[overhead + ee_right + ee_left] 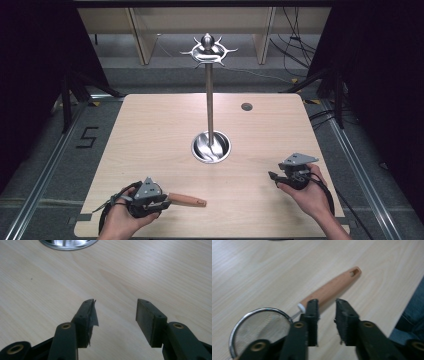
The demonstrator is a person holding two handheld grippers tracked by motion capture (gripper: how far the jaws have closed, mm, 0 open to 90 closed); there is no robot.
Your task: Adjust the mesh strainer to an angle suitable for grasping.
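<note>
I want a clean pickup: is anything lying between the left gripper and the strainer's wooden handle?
Nothing visible. The left gripper sits right over the strainer's handle, jaws apart, with only bare table around it.

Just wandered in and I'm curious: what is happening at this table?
A person holds a gripper in each hand. The left gripper hovers over a small mesh strainer lying on the table, jaws apart above its wooden handle, not gripping. The right gripper waits open. A metal hook stand rises mid-table.
</note>
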